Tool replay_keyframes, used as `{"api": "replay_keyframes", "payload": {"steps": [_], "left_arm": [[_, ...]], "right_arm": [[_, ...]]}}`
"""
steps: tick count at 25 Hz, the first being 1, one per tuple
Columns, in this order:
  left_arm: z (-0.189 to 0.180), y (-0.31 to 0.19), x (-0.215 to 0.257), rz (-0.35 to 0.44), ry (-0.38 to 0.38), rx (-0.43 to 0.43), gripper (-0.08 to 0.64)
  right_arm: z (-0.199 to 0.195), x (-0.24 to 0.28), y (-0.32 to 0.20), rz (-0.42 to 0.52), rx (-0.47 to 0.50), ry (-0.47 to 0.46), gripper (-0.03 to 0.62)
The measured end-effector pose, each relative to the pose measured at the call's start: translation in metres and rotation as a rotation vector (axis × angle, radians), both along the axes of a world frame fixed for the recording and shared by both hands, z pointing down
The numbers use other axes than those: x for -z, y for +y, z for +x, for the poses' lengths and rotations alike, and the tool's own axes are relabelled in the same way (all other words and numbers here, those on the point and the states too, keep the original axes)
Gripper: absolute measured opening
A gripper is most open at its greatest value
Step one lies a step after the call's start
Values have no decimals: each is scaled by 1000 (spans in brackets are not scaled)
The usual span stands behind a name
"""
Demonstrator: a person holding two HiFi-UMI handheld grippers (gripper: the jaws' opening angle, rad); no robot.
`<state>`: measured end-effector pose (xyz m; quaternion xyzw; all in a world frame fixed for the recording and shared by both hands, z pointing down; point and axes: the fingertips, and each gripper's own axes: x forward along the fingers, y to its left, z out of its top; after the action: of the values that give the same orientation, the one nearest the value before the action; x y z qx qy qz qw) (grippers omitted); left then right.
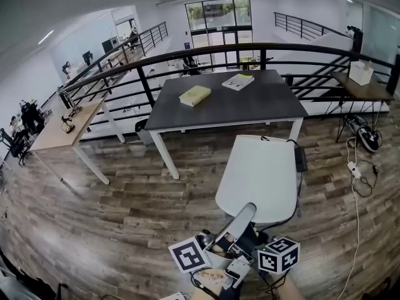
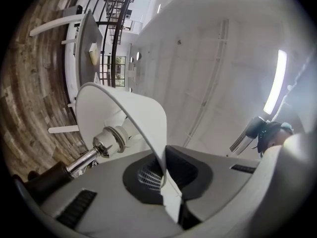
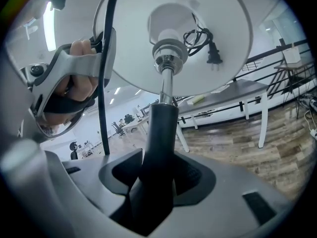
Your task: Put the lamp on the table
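Holding the lamp off the floor with both tools, I had it tilted in the air short of the table's near edge, not on it. Its shade was a wide, smooth white cone with a thin wall and a plain rim. Inside, a ribbed metal collar sat at the socket. Below it, a polished chrome tube ran down into a matte black sleeve on the stem. A black cord ran past the shade, and its loose end lay coiled inside with the plug.

My left gripper had its jaws almost together, pinching the shade's thin rim between the dark pads. My right gripper stood wide around the black sleeve, with a pad pressed to each side.

The table ahead had a flat, dark grey top on white legs. A yellow-green book lay left of its middle, and a thin booklet lay near its far edge. Beneath everything ran a floor of mottled brown wood planks. A black metal railing curved behind the table.
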<state>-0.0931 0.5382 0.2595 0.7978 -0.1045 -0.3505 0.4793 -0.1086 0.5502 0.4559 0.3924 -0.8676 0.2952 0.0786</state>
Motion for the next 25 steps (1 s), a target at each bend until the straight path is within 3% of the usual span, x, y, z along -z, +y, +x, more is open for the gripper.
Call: {"api": "replay_keyframes", "payload": {"steps": [15, 25], "left_arm": [[-23, -111, -6, 1, 7, -45, 17], [-3, -159, -18, -30, -4, -65, 17]], "right_arm": [[-23, -6, -113, -4, -39, 12, 195], [-6, -18, -156, -39, -55, 16, 195]]}}
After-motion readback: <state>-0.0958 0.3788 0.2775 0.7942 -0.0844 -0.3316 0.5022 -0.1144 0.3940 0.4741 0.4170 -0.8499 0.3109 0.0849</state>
